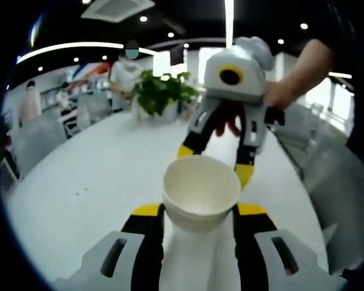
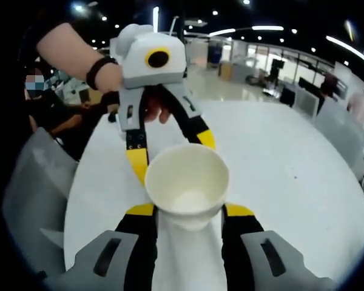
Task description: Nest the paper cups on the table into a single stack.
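Above white round table: left gripper clamped on paper cup, mouth up. Right gripper clamped on its own paper cup. Nesting step likely pending; next, align one cup over other, lower in.

Bkgd only, from my left gripper view: potted plant upper centre, at far edge of white round table. Grey chair at left. Ceiling AC vent top. My right gripper view: grey chair lower left, more grey chairs at right, ceiling lights up top.
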### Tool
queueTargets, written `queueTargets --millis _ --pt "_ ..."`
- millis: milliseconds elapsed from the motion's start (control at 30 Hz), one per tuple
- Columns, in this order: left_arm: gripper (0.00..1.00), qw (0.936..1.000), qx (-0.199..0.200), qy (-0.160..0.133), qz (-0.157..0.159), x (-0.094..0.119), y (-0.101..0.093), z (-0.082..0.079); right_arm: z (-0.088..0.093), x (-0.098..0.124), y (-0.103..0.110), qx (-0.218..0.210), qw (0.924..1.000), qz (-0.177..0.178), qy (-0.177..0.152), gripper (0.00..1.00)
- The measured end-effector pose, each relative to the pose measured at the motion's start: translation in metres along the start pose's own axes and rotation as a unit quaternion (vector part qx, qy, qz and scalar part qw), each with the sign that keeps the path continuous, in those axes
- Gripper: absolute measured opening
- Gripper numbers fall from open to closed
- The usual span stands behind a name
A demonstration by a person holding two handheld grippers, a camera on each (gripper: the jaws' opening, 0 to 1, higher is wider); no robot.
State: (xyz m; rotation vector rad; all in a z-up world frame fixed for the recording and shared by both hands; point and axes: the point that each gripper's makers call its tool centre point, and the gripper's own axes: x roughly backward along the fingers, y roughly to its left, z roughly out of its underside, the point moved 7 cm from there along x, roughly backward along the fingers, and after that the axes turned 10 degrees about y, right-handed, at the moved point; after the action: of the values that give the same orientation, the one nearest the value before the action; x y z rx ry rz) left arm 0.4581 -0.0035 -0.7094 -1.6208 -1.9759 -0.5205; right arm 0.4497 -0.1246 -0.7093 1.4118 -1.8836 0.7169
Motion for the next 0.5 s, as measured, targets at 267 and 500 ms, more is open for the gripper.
queueTargets --millis 267,500 --pt "0.42 0.9998 0.009 0.019 -0.005 -0.016 0.019 0.005 0.010 -0.016 -0.022 -0.011 0.9999 -0.002 0.008 0.38" --pt "0.42 0.9988 0.044 0.024 -0.006 -0.022 0.029 0.011 0.015 -0.022 -0.030 -0.053 0.9985 -0.015 -0.004 0.37"
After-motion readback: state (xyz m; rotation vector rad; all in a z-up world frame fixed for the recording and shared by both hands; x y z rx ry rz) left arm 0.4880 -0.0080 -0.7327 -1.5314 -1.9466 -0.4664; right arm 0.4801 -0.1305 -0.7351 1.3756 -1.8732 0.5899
